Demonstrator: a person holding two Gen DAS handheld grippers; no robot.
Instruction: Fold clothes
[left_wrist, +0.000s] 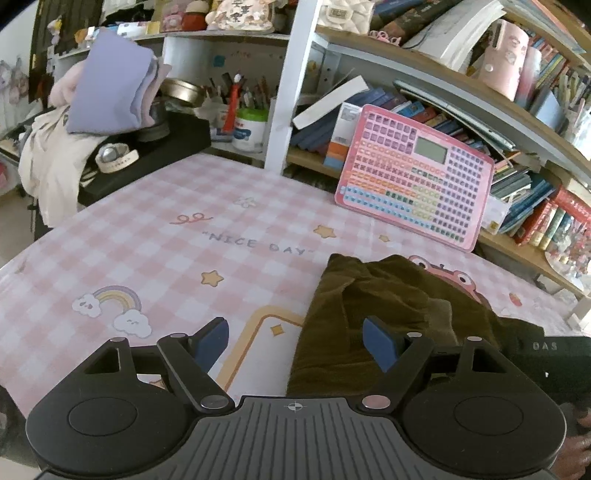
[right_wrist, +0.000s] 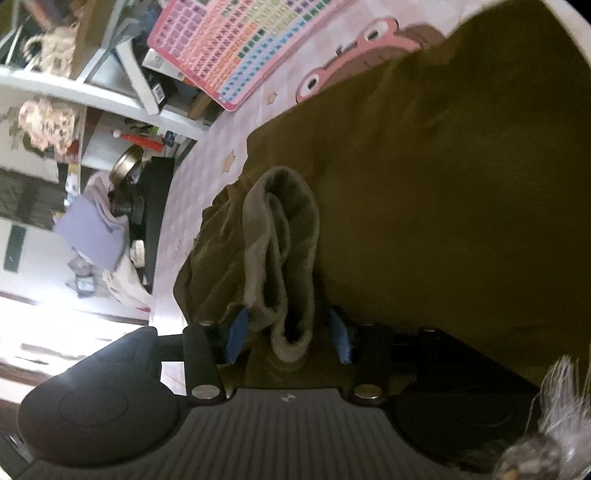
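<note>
My right claw (right_wrist: 290, 334) has a rolled, fleecy grey-green hem (right_wrist: 284, 258) of the olive garment (right_wrist: 424, 184) lying between its 2 blue pads (right_wrist: 236, 332). The jaws stand at a middling width and I see a gap on each side of the roll, so I judge it sits loosely there rather than pinched. My left claw (left_wrist: 295, 339) is spread wide and holds nothing; it hovers over the surface (left_wrist: 147, 240), with its right pad above the garment's near left edge.

The garment lies bunched on the pink checked cloth that covers the surface, in front of the pink toy keyboard (left_wrist: 413, 173) and partly over a pink frog print (left_wrist: 454, 277) that sits between the 2. From the keyboard it spreads toward me in 1 dark, rumpled heap.

It looks like a soft, thick fleece or corduroy: matte, napped, limp, with no stiffness to keep a crease. I expect it to be light but bulky, to drape and sag once lifted, and to grip the pads well instead of slipping. The doubled hem is the firm part, so that is where I would bite, taking the full thickness of the roll; the other claw would do best at a matching edge on the side nearer the keyboard, so the cloth hangs evenly between 2 holds.
</note>
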